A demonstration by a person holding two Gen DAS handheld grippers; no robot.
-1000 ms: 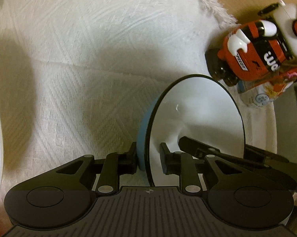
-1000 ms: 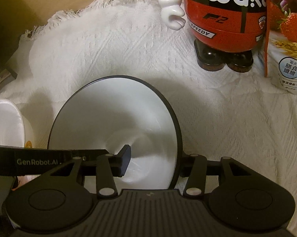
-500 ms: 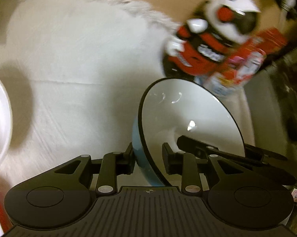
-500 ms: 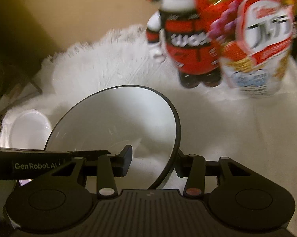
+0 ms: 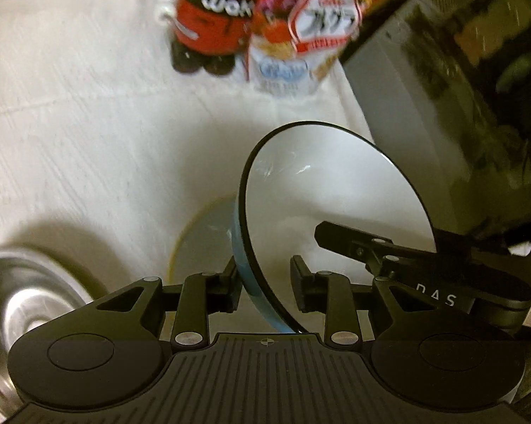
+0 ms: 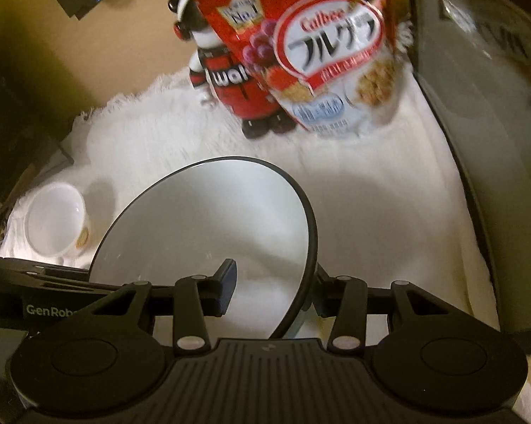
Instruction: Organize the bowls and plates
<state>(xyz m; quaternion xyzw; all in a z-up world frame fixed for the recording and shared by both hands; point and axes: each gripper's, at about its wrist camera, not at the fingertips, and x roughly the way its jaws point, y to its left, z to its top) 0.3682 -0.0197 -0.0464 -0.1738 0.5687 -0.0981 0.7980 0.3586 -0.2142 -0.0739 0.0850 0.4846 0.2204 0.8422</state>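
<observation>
Between both grippers' fingers [image 5: 232, 284]: tilted bowl [image 5: 336, 205] (blue outside).

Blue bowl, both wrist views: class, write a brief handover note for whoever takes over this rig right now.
Left gripper: shut on the blue bowl, rim between its fingers.
Right gripper: shut on the opposite rim of the same bowl, which is tilted above the white cloth.
White cup stands at the cloth's left edge; steel bowl lies lower left in the left view.
Done: bowl lifted.
Left: set it down with the others; nothing is stacked yet.
</observation>
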